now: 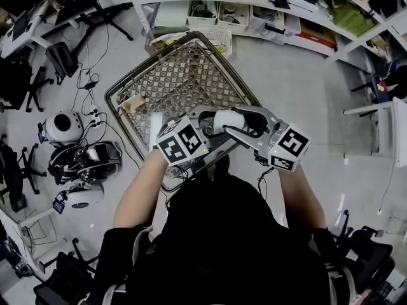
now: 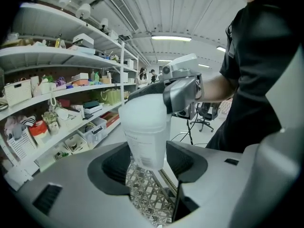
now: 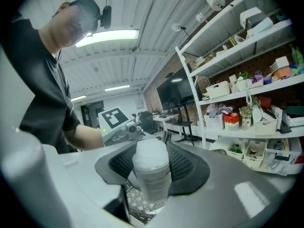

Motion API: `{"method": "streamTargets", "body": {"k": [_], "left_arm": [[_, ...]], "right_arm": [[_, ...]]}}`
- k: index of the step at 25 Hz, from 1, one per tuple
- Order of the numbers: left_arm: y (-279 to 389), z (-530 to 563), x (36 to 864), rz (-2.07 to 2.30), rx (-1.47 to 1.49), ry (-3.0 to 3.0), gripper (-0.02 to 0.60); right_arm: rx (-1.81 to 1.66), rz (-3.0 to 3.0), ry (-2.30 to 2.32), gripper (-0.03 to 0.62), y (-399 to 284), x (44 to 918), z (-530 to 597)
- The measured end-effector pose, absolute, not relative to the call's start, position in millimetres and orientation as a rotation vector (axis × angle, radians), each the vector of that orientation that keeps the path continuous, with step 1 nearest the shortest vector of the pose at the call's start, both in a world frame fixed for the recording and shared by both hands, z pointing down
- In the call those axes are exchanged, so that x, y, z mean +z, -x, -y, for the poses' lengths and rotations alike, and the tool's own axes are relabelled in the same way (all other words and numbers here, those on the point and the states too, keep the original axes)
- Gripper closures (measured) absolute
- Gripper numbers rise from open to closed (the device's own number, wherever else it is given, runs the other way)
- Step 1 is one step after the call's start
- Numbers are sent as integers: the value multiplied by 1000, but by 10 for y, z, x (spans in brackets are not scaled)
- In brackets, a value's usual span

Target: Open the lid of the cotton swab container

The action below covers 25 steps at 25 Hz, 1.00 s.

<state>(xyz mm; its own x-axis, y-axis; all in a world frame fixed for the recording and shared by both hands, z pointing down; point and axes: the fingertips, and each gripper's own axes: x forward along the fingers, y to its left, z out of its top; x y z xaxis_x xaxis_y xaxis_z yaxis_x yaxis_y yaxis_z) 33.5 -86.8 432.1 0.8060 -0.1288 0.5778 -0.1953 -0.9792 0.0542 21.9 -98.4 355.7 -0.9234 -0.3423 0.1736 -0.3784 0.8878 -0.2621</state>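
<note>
The cotton swab container [image 1: 224, 121] is a white translucent tub with a white lid, held in the air between both grippers above a wire basket. My left gripper [image 1: 208, 124] is shut on its lower body; in the left gripper view the tub [image 2: 145, 132] sits between the dark pads [image 2: 114, 167]. My right gripper [image 1: 245, 122] comes from the right and is shut around the lid end. In the right gripper view the lid [image 3: 151, 152] and upper body stand between the ribbed pads [image 3: 187, 167]. The lid sits on the tub. The right gripper [image 2: 183, 87] shows over the lid in the left gripper view.
A wire-mesh cart basket [image 1: 114, 97] lies right under the grippers with a small item in it. White shelving with bins [image 1: 216, 14] runs along the far side. Helmets and devices [image 1: 63, 127] with cables sit on the floor at left, chairs at the edges.
</note>
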Motion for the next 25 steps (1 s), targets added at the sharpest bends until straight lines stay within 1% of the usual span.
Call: {"method": "streamTargets", "body": {"k": [15, 20, 25], "left_arm": [[-334, 974, 4423, 273, 931, -2849, 339], [-346, 952, 4466, 231, 925, -2840, 365], [-355, 879, 4613, 173, 1049, -2808, 373]], "right_arm": [[429, 2941, -553, 388, -201, 3545, 1088], [438, 2925, -512, 387, -219, 3606, 1066], [429, 2852, -454, 384, -217, 3772, 990]]}}
